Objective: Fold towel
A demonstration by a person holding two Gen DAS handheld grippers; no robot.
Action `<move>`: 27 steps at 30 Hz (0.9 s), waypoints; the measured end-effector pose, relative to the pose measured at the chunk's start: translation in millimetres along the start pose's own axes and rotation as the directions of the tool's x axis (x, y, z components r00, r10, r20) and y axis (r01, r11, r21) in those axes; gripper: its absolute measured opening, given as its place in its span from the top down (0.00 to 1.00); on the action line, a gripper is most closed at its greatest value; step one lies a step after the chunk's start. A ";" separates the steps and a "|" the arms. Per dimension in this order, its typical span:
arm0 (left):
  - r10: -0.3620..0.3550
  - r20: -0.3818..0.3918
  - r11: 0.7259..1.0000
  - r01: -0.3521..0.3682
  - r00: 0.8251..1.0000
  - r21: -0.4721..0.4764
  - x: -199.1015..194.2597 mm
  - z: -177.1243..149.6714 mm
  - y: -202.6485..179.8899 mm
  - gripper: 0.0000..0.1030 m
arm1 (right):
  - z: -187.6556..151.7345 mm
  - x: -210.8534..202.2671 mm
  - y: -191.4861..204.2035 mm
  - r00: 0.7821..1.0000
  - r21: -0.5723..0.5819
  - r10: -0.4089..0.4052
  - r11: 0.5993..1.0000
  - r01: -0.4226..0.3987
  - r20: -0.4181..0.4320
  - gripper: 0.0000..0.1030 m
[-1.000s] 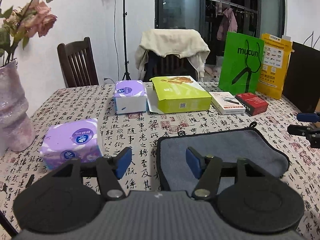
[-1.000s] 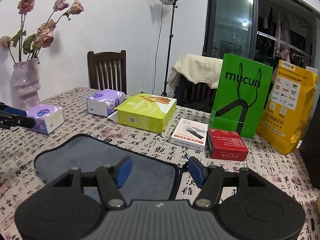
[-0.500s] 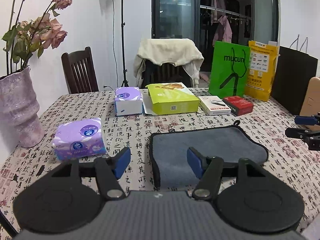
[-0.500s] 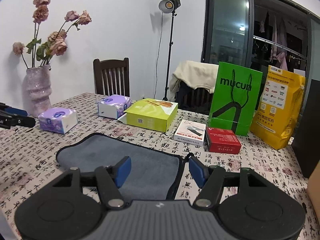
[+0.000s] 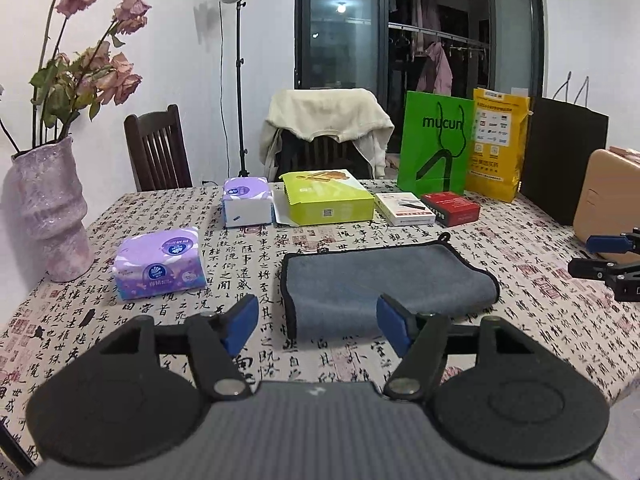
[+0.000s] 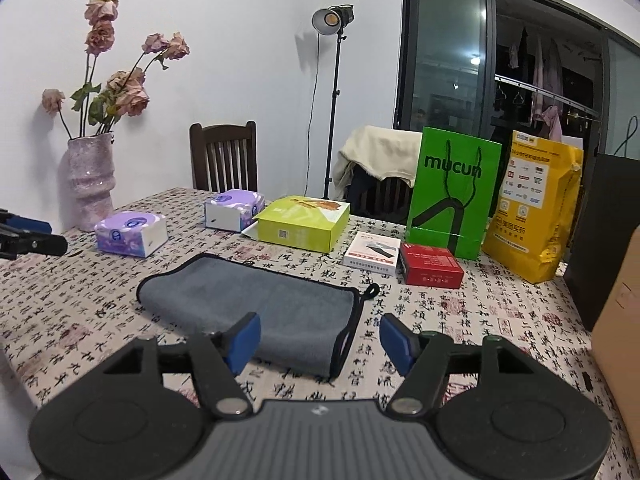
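Grey towel [image 5: 384,280] lies folded on patterned tablecloth [image 5: 256,248], mid-table, near edge partly hidden behind gripper bodies. Left gripper [image 5: 318,324] above table, jaws opening, wide apart, nothing between pads. Right gripper [image 6: 320,338] likewise wide, empty, clear of towel. Each gripper shows only as cut-off tip at other view's edge. Brown box [image 6: 618,320] cut off at right.

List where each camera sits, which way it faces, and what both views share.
Left wrist: sits on the left gripper, facing across the table at the towel's left part; own open fingers show.
Right wrist: sits on the right gripper, facing the towel's right edge; own open fingers show.
Shared: towel, green bag.
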State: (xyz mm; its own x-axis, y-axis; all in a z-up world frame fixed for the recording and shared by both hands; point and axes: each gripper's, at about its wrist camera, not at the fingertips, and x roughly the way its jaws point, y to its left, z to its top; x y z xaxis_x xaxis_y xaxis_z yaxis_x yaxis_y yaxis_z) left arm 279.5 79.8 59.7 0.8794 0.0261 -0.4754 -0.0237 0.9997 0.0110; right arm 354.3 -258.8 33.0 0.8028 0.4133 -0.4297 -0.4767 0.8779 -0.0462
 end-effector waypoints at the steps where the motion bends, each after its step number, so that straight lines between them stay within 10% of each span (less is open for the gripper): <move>1: 0.000 0.003 1.000 0.000 1.000 0.003 -3.5 -2.7 -1.6 0.33 | -1.8 -3.2 0.5 1.000 0.001 0.000 1.000 0.000 0.001 0.35; 27: -0.005 0.087 0.999 0.002 0.996 0.037 -86.1 -69.8 -29.7 0.22 | -56.9 -79.6 29.6 0.999 0.032 0.019 0.999 -0.020 0.029 0.33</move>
State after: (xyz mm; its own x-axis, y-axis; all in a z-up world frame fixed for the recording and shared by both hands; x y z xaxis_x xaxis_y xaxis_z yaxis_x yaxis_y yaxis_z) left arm 171.2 47.8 38.9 0.9175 0.0210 -0.3972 -0.0045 0.9991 0.0424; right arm 255.8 -279.5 14.5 0.8037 0.4366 -0.4044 -0.4809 0.8768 -0.0090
